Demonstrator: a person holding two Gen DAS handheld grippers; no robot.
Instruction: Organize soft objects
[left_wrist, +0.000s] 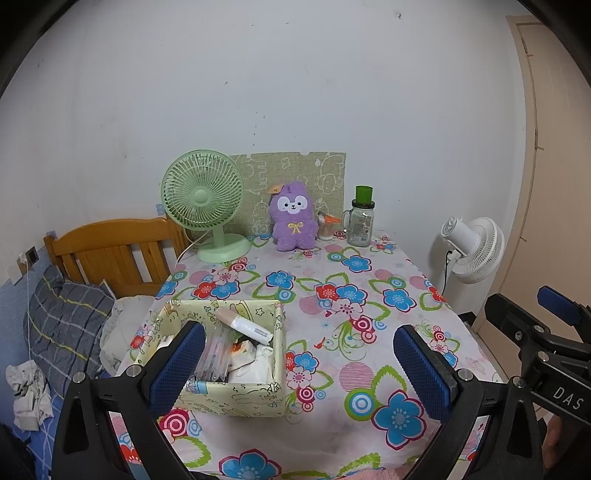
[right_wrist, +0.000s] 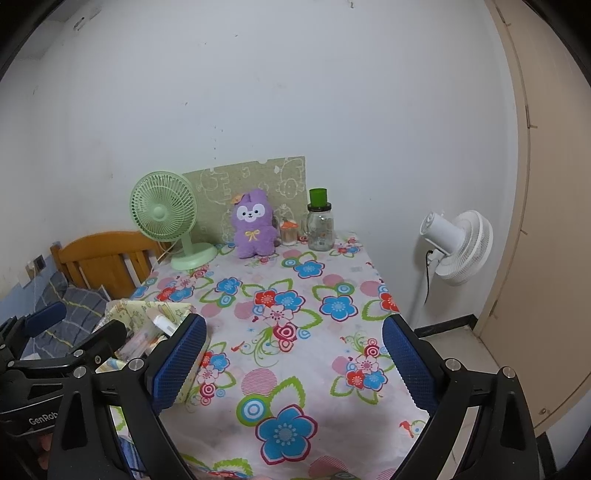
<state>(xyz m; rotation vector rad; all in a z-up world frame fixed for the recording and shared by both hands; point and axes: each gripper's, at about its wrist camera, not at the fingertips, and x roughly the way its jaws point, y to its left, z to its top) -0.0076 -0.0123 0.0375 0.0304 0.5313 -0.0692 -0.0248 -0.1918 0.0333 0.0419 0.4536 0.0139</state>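
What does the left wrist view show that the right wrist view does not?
Only the left wrist view shows the inside of the box, holding a tube and white packets, and crumpled cloth on the bed. Only the right wrist view shows the floor past the table's far right corner, and the left tool's body from the side. Both show the plush, green fan, jar, white fan, headboard and floral cloth. Both the left tool and the right tool are open and empty.
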